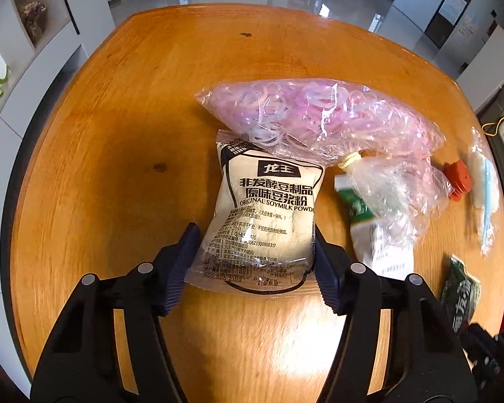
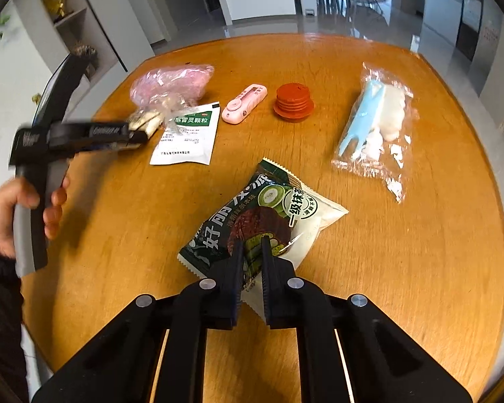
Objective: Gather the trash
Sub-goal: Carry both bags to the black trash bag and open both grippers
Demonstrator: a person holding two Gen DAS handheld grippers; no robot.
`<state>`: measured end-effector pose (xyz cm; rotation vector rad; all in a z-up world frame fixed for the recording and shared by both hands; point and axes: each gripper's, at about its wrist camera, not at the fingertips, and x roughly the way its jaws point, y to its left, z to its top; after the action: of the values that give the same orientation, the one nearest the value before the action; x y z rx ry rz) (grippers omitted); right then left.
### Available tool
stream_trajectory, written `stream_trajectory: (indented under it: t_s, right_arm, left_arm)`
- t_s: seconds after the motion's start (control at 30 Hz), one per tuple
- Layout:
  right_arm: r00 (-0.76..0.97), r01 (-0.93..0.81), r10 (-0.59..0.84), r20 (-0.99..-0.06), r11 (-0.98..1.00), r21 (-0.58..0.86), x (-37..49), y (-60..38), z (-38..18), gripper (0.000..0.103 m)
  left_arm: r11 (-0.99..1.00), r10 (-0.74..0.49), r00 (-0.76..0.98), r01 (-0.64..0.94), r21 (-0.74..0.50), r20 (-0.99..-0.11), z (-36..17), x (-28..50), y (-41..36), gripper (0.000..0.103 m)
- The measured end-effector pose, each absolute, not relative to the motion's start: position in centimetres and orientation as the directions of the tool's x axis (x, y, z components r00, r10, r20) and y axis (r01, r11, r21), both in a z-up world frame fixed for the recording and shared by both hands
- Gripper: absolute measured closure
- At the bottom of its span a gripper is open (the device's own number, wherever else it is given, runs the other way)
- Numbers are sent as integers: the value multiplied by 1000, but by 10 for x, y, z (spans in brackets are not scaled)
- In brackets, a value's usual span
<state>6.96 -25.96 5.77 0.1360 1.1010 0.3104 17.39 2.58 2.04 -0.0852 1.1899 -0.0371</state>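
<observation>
On the wooden bench (image 1: 100,134), the left tool (image 1: 257,262) brackets a soft, slippery soymilk powder sachet (image 1: 265,215) at its lower half, pad contact unclear, while the right tool (image 2: 252,268) clamps the light, crinkly matcha pie wrapper (image 2: 262,221) at its near edge.

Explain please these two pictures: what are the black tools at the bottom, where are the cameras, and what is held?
A person holds a two-finger grabbing tool in each hand; each tool carries a camera looking along its fingers. In the left camera's picture, the left gripper straddles a soymilk powder packet on the wooden table. In the right camera's picture, the right gripper is shut on a green snack packet. You also see the person's hand there.
</observation>
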Motion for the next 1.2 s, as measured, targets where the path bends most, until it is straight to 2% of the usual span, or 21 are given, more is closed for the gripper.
stream_trajectory:
  t_s: [0.2, 0.23, 0.27, 0.3, 0.33, 0.47, 0.63, 0.73, 0.8, 0.83, 0.87, 1.07, 1.2]
  right_arm:
    - [411, -126, 297, -862, 955, 269, 67, -264, 62, 90]
    - [392, -86, 289, -873, 957, 279, 69, -267, 59, 76]
    - [386, -51, 285, -877, 956, 289, 70, -271, 57, 37]
    - [399, -16, 292, -869, 950, 311, 71, -275, 57, 21]
    - [418, 18, 299, -858, 941, 337, 71, -278, 57, 15]
    - [371, 60, 289, -882, 941, 333, 89, -266, 54, 15]
    - [330, 118, 173, -928, 968, 223, 111, -235, 41, 15]
    - [328, 81, 131, -935, 983, 166, 115, -222, 37, 15]
    - [323, 51, 87, -943, 993, 110, 114, -215, 33, 23]
    - [329, 36, 78, -941, 995, 95, 113, -213, 33, 33]
    - [336, 14, 82, -938, 996, 92, 110, -210, 34, 37]
    - [325, -87, 252, -912, 968, 236, 82, -191, 47, 38]
    - [333, -170, 307, -891, 949, 264, 61, -157, 59, 38]
  left_arm:
    - [992, -114, 399, -4, -126, -910, 32, 140, 43, 42]
    - [992, -117, 405, 2, -127, -907, 34, 132, 45, 42]
    - [992, -119, 413, 5, -128, -903, 37, 123, 47, 42]
    - [992, -121, 421, 8, -130, -899, 39, 116, 50, 42]
    - [991, -124, 430, 10, -133, -894, 42, 109, 52, 42]
    - [990, -135, 459, 22, -141, -878, 53, 81, 62, 42]
    - [991, -123, 493, 23, -129, -861, 65, 51, 73, 42]
    - [994, -106, 506, 18, -112, -856, 69, 34, 84, 42]
    - [995, -94, 514, 12, -102, -853, 70, 19, 91, 42]
    - [995, -87, 519, 3, -100, -850, 71, 12, 97, 42]
    - [995, -83, 523, -4, -100, -848, 72, 7, 103, 42]
    - [992, -41, 553, -78, -100, -832, 76, -24, 134, 42]
    - [989, -19, 568, -108, -98, -823, 80, -50, 148, 42]
